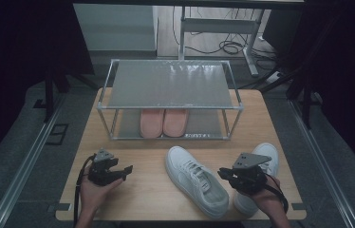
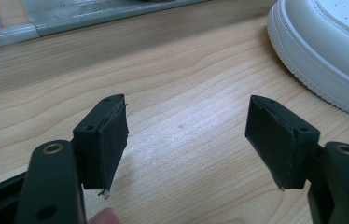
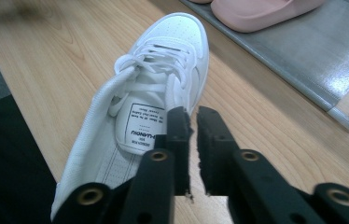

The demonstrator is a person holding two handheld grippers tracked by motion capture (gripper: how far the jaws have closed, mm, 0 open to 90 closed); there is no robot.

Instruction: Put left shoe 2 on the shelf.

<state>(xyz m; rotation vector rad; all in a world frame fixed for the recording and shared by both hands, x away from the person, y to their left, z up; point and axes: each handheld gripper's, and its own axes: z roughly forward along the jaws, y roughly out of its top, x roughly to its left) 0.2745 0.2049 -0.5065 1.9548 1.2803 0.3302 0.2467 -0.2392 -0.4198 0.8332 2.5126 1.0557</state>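
A white sneaker lies on the wooden table, toe toward the far left. A second white sneaker lies at the right, partly hidden by my right hand. My right gripper hovers between the two shoes. In the right gripper view its jaws stand a narrow gap apart with nothing between them, just above the sneaker's tongue label. My left gripper rests low over the table's left front. Its jaws are wide open and empty, and the sneaker's toe lies to the right.
A metal-framed shoe rack stands at the table's far side. A pair of pink slippers sits on its lower shelf. Bare wood lies between the rack and the shoes. Cables and a desk frame are on the floor behind.
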